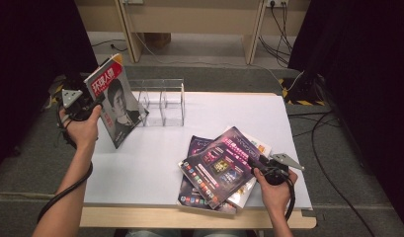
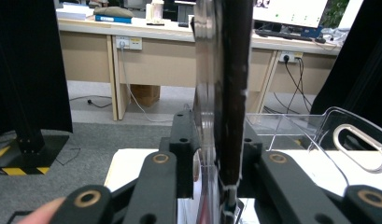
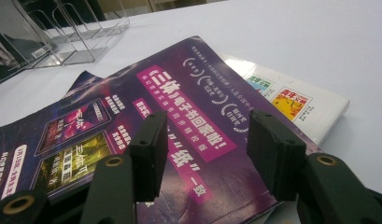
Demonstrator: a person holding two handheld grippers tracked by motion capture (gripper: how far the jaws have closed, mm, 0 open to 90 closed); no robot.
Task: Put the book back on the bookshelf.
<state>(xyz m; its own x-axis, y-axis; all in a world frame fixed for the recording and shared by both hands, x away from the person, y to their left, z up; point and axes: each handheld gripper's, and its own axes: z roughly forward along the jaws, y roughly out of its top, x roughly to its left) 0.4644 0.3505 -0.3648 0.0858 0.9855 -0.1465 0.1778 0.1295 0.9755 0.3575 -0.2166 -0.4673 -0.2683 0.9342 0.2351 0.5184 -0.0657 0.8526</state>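
One magazine [image 1: 115,98] stands upright in the left gripper [image 1: 93,104] just left of the clear rack [image 1: 162,101], jaws barely pinching it, so it may slip and miss a slot; right gripper [image 1: 256,165] hovers unclenched over the pile [image 1: 219,168].

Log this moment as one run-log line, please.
left gripper: holds red-covered magazine upright beside clear rack | right gripper: open over purple magazine on stack | table

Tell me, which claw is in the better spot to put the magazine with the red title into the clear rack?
The left claw. It already grips the red-titled magazine, held upright right beside the clear rack. The right claw is far off, open over the purple magazine on the pile.
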